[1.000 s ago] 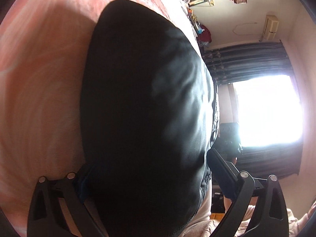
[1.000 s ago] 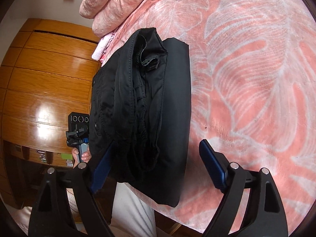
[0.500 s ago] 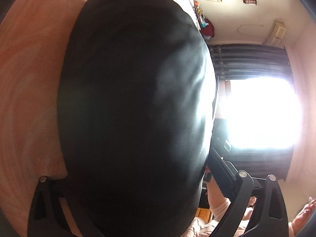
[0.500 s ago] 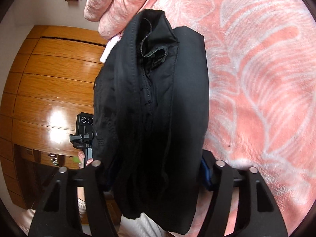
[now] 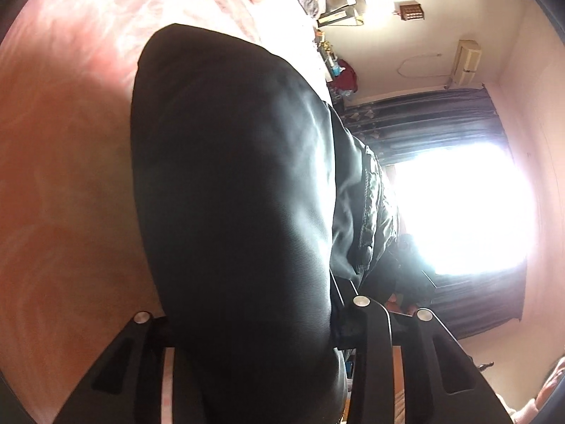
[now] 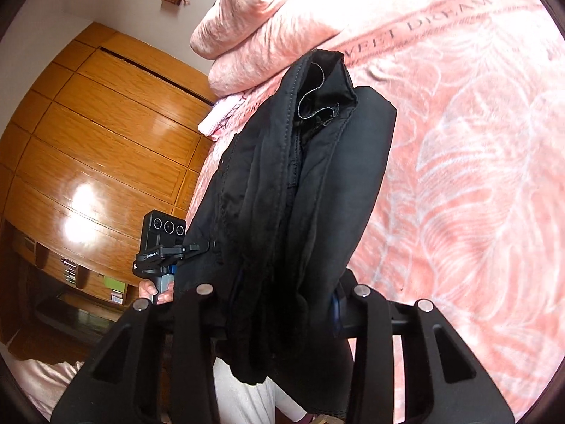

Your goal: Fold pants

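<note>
The black pants are folded into a thick bundle, held up off a pink leaf-patterned blanket. In the left wrist view the bundle point(image 5: 240, 219) fills the middle and my left gripper point(image 5: 254, 314) is shut on its near end. In the right wrist view the pants point(image 6: 300, 194) show their stacked folded layers edge-on, and my right gripper point(image 6: 279, 293) is shut on their near end. The fingertips of both grippers are hidden in the cloth. The left gripper's body and the hand that holds it point(image 6: 160, 258) show at the left of the right wrist view.
The pink blanket point(image 6: 476, 176) covers the bed, with a rolled pink quilt point(image 6: 268, 17) at its head. A wooden wardrobe point(image 6: 99, 148) stands beside the bed. A bright window with dark curtains point(image 5: 459, 205) fills the far wall.
Both grippers have closed on the folded pants, which were loose between open jaws a second ago. The bundle has been lifted off the blanket and tilted upward.
</note>
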### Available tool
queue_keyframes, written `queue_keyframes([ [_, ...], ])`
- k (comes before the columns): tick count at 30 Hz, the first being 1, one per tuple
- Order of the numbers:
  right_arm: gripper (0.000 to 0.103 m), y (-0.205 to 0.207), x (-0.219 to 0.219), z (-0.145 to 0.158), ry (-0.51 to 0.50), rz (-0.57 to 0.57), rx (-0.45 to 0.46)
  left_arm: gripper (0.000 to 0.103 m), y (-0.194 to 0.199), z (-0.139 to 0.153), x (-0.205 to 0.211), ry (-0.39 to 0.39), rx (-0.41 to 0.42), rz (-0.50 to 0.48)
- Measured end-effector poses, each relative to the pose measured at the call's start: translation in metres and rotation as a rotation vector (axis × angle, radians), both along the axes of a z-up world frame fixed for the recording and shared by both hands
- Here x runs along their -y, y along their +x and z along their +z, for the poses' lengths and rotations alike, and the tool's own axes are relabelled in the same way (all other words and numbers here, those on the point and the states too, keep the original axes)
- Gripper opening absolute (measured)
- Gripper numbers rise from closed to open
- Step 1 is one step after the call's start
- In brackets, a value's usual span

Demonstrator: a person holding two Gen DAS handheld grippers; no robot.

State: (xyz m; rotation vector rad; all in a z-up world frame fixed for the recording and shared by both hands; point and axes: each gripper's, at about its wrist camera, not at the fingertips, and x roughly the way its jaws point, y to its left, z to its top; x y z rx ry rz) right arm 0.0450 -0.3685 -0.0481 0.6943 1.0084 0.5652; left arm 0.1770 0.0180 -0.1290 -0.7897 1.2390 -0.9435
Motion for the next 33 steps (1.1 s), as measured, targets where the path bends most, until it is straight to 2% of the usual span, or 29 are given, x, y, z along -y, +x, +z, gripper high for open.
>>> queue_keyframes([
  [4,0.037,0.022,0.036,0.017,-0.012,-0.042,0.032,0.037,0.021,0.024,0.042,0.000,0.084,-0.023],
  [8,0.037,0.059,0.068,0.011,0.003,-0.058,0.015,0.037,0.051,0.028,0.074,0.022,0.103,-0.018],
  [11,0.038,0.085,0.086,-0.015,0.030,-0.067,-0.053,0.037,0.069,0.014,0.078,0.063,0.074,-0.014],
  [13,0.039,0.098,0.098,-0.041,0.039,-0.066,-0.116,0.037,0.077,-0.008,0.082,0.096,0.013,-0.010],
  [14,0.040,0.103,0.099,-0.056,0.033,-0.070,-0.157,0.041,0.067,-0.017,0.086,0.119,-0.011,-0.011],
  [16,0.052,0.107,0.099,-0.089,0.009,-0.088,-0.229,0.050,0.065,-0.035,0.084,0.093,-0.039,-0.004],
  [18,0.054,0.103,0.103,-0.107,0.086,-0.106,-0.228,0.061,0.059,-0.046,0.081,0.081,-0.048,0.006],
  [20,0.055,0.097,0.106,-0.114,0.125,-0.125,-0.212,0.063,0.055,-0.046,0.080,0.080,-0.024,0.005],
  [24,0.065,0.091,0.109,-0.117,0.126,-0.148,-0.201,0.067,0.054,-0.039,0.078,0.120,-0.006,-0.001],
  [28,0.073,0.075,0.120,-0.103,0.038,-0.187,-0.178,0.078,0.058,-0.029,0.069,0.212,0.017,0.021],
  [31,0.071,0.055,0.122,-0.071,-0.095,-0.257,-0.105,0.080,0.044,-0.011,0.056,0.291,0.062,0.049],
  [33,0.071,0.039,0.113,-0.038,-0.182,-0.252,0.006,0.080,0.028,0.007,0.048,0.330,0.117,0.079],
])
